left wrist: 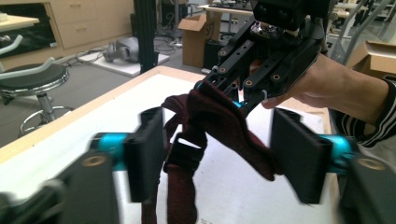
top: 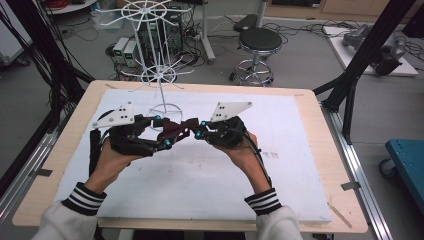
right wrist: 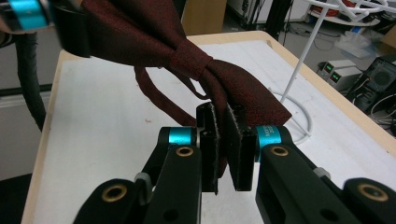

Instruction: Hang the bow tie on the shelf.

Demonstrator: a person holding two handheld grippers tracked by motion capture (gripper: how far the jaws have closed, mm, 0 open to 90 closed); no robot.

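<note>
Striped cuffs and two forearms come in at the near edge of the high view, over a white mat that covers most of the tabletop. Each hand holds a gripper above the mat's far half, the two pointing at each other.

Right gripper: its fingers are nearly together and pinch one wing of a bow tie between them. Left gripper: its fingers stand about half apart, one on each side of the tie's other wing, and do not press on it; that gripper view is blurred.

So the tie hangs in the air between the two grippers, clear of the mat, held at one wing only. It is dark red cloth with a fine weave, two broad wings drawn in by a knot band in the middle, and a narrow strap of the same cloth that loops down below it.

Just behind the grippers a white wire stand rises from a ring base on the mat, with spoked wheels up its pole. Beyond the tabletop are a black stool, cables and boxes on the floor, and black frame posts at both sides.
</note>
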